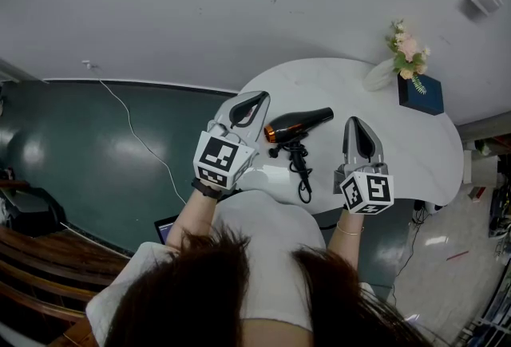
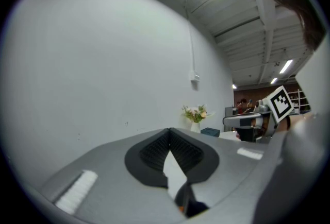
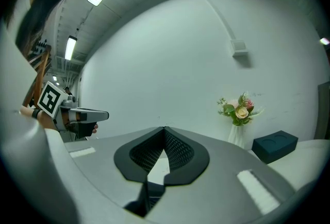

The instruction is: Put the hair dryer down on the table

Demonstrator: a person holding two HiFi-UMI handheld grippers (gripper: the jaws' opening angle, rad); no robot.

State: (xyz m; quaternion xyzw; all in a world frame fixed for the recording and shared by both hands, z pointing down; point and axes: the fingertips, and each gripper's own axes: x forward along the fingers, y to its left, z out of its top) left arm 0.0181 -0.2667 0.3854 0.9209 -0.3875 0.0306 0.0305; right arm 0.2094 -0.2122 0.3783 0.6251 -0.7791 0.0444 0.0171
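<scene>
The black hair dryer [image 1: 299, 126] with a copper-coloured nozzle lies on the round white table [image 1: 415, 150], its cord [image 1: 304, 174] trailing toward me. It rests between my two grippers, and neither one touches it. My left gripper [image 1: 257, 100] hovers just left of the nozzle, jaws shut and empty. My right gripper [image 1: 356, 126] hangs to the dryer's right, also shut with nothing held. In the left gripper view the pad tips [image 2: 170, 130] meet, and a dark bit of the hair dryer [image 2: 188, 203] shows below them. In the right gripper view the right gripper [image 3: 164, 128] has its tips together.
A white vase of flowers [image 1: 407, 54] and a dark blue box [image 1: 421, 94] stand at the table's far right. A white cable [image 1: 136, 134] runs across the green floor at left. The vase of flowers [image 3: 238, 110] and the box [image 3: 275, 144] also show in the right gripper view.
</scene>
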